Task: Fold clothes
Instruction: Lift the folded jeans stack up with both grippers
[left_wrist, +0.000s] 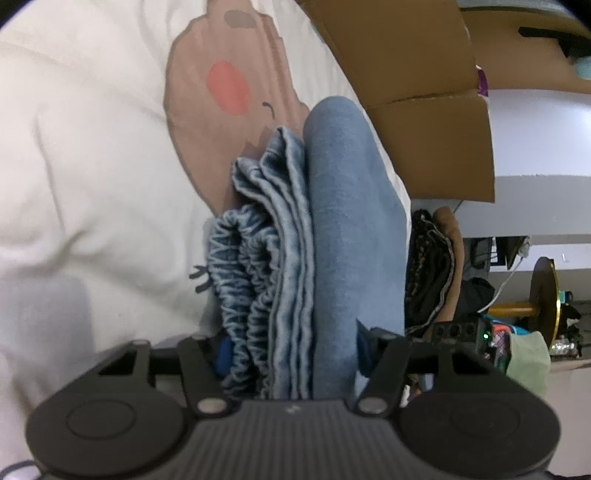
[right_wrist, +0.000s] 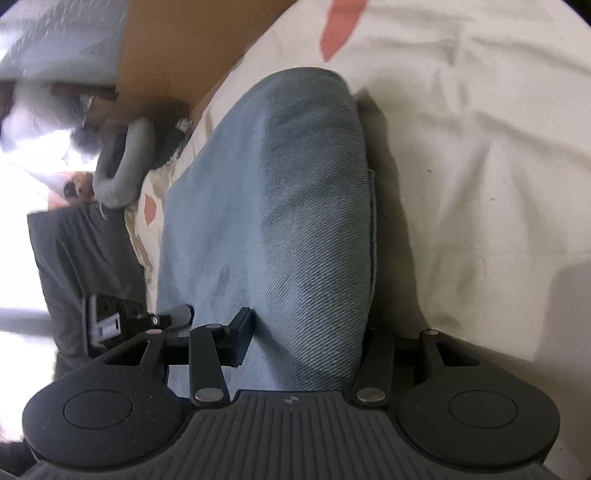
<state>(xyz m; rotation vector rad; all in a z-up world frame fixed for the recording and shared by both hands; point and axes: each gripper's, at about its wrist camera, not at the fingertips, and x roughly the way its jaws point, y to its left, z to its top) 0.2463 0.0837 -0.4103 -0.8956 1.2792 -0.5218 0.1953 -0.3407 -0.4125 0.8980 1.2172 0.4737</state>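
Jeans (left_wrist: 332, 240), folded into a thick bundle, sit clamped in both claws above the bed (left_wrist: 74, 166). We note the left claw (left_wrist: 291, 354) closed across the bundle's open end: stacked denim layers and a gathered elastic waistband (left_wrist: 240, 288) stand on edge between its fingers, smooth outer fold to the right of the waistband. We see the right claw (right_wrist: 306, 332) gripping the same bundle from the other side; only the smooth denim face (right_wrist: 280, 206) fills the gap between its fingers, and a seam runs down the cloth's right edge. The bundle casts a shadow on the sheet beside it, so we cannot tell whether it touches the bed or hangs just over it.

Outward in the left view: the white cover carries a brown cartoon print (left_wrist: 221, 103) with a pink cheek spot, just behind the jeans. A cardboard box (left_wrist: 424, 110) stands at the bed's edge beyond the bundle. Past that edge, dark clothing (left_wrist: 432, 266) hangs in a heap, with a round gold-rimmed stand (left_wrist: 546, 299) farther off.

Outward in the right view: the same box (right_wrist: 184, 48) sits at the bed's edge, and a grey curved handle (right_wrist: 122, 166) lies near it; the far room is blurred.
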